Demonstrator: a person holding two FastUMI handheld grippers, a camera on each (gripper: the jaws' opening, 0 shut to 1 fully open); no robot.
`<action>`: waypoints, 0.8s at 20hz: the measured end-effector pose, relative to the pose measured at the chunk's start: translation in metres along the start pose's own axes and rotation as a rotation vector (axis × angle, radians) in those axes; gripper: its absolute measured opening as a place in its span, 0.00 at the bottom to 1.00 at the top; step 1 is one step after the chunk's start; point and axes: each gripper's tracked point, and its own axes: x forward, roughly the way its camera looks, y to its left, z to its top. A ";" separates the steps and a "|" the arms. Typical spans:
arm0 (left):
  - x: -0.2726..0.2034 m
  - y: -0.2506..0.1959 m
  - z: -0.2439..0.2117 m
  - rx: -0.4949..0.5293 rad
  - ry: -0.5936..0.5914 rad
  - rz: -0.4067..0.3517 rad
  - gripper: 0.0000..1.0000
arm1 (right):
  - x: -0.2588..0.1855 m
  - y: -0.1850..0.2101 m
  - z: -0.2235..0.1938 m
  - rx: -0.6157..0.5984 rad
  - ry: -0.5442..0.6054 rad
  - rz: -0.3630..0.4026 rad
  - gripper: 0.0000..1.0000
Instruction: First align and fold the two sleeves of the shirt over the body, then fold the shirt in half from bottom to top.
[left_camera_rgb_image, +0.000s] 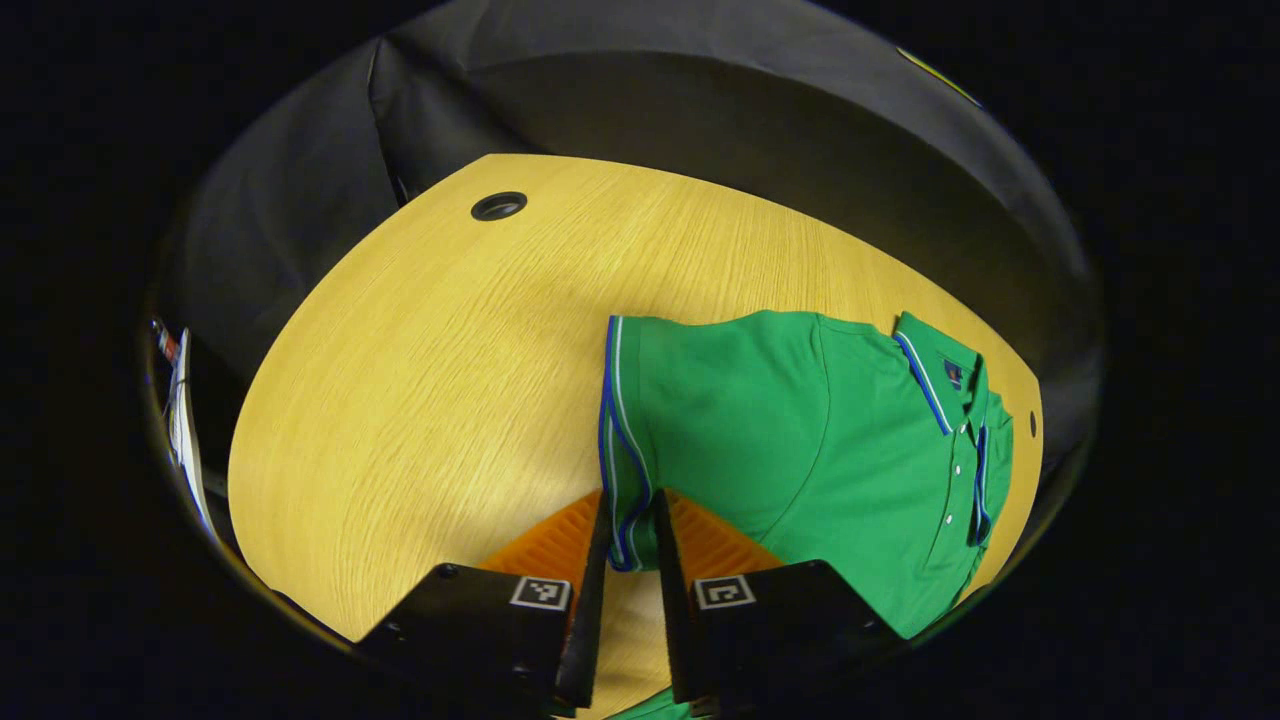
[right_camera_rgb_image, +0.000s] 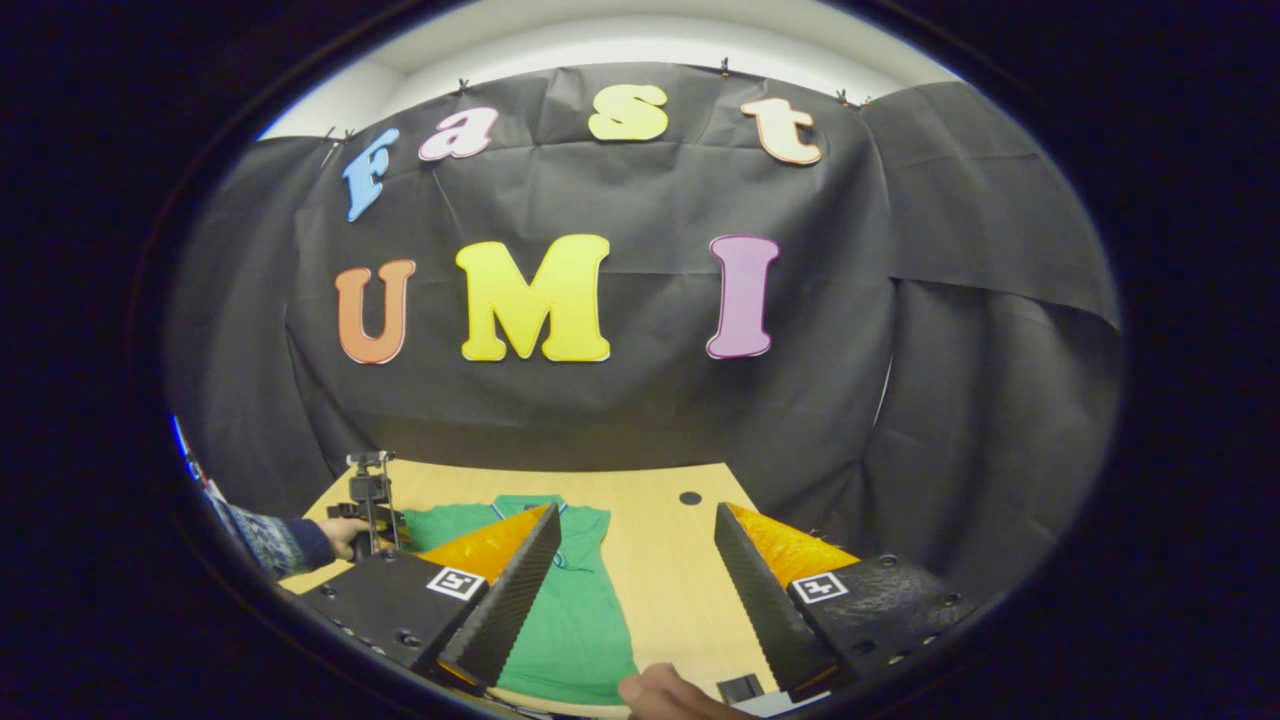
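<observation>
A wooden surface with a round hole at 11 o'clock; black cloth hangs behind it.

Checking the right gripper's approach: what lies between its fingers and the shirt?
Nothing: in the right gripper view the open right gripper hangs above the table, with the shirt showing past its left finger.

A bright green polo shirt with blue-and-white striped trim on its sleeve cuff and collar lies on a yellow wood-grain table; a patterned blue sleeve shows far left.
</observation>
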 end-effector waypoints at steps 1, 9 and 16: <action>0.001 -0.008 0.000 0.026 0.015 -0.003 0.10 | -0.002 0.003 -0.003 -0.004 0.006 0.006 0.98; -0.038 -0.080 0.026 0.266 -0.091 0.005 0.06 | 0.007 -0.018 -0.016 0.053 0.042 -0.008 0.95; -0.028 -0.166 -0.012 0.474 -0.043 -0.006 0.06 | 0.014 -0.047 -0.029 0.102 0.075 -0.041 0.95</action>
